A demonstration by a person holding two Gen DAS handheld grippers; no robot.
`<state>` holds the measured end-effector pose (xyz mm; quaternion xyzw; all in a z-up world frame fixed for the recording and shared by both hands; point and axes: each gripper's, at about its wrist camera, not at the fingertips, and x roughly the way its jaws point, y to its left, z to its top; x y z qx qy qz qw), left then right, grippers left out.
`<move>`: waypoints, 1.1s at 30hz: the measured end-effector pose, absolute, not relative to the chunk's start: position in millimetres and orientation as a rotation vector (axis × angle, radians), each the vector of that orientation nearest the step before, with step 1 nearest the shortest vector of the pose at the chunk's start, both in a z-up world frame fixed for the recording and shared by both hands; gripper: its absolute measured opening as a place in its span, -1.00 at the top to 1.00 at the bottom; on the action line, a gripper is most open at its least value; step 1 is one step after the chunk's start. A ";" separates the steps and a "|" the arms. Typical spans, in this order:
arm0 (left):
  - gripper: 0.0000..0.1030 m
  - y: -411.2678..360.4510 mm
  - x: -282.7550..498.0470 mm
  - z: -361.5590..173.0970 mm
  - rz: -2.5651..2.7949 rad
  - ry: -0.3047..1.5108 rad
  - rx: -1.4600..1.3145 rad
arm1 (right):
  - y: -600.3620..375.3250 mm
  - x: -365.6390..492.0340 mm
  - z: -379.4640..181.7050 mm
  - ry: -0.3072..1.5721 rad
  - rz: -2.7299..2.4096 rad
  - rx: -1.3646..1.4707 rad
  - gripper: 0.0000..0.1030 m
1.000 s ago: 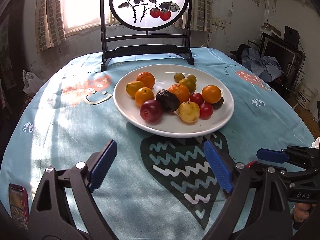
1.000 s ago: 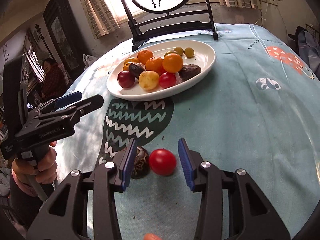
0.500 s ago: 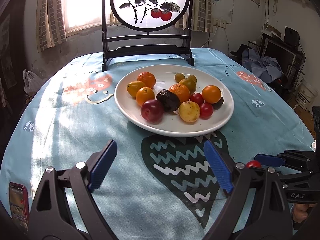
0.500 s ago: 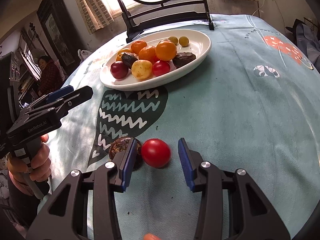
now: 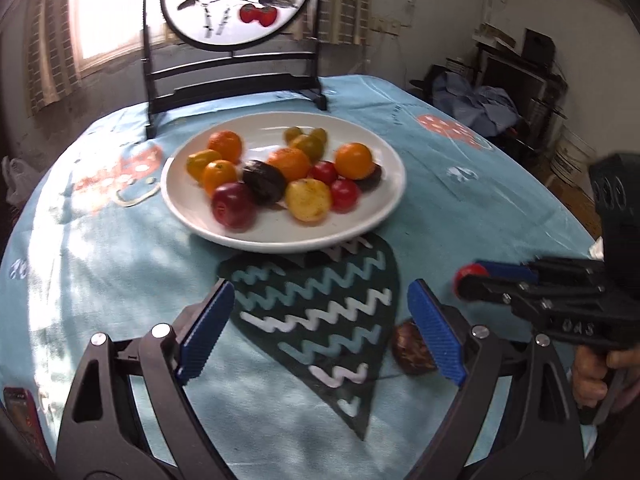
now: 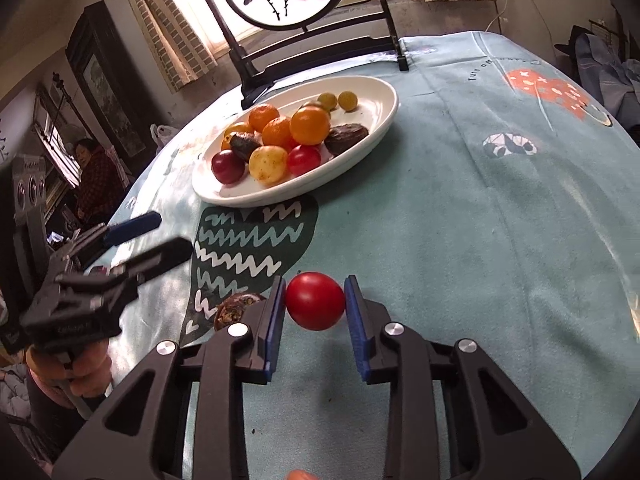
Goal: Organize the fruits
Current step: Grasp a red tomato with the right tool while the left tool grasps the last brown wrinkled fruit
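On the blue-clothed table, the right gripper clamps a round red tomato; the left gripper gapes wide, holding nothing.

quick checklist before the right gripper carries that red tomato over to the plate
1. Grip on the red tomato: right gripper has both blue pads against its sides. Ok.
2. Tomato clear of the cloth: seems lifted, but contact underneath is hidden. Cannot tell.
3. Dark brown fruit beside the left finger: close to it, may get nudged. Cannot tell.
4. Path to the white plate: bare tablecloth in between. Ok.
5. Landing room: near rim and right side of the plate look free of fruit. Ok.
6. Left gripper: open, holding nothing, off to the left of the path. Ok.
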<state>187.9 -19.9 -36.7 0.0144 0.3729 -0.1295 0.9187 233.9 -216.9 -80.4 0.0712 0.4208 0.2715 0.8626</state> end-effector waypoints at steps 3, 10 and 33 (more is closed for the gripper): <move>-0.67 -47.9 178.8 -44.7 -0.404 0.793 0.112 | -222.9 237.5 -81.1 0.889 0.547 0.176 0.41; -0.24 -70.5 180.7 -66.5 -0.451 0.863 0.195 | -224.7 238.9 -80.6 0.890 0.542 0.186 0.41; 0.13 -71.5 181.8 -68.6 -0.439 0.870 0.198 | -224.6 238.6 -79.6 0.881 0.535 0.182 0.41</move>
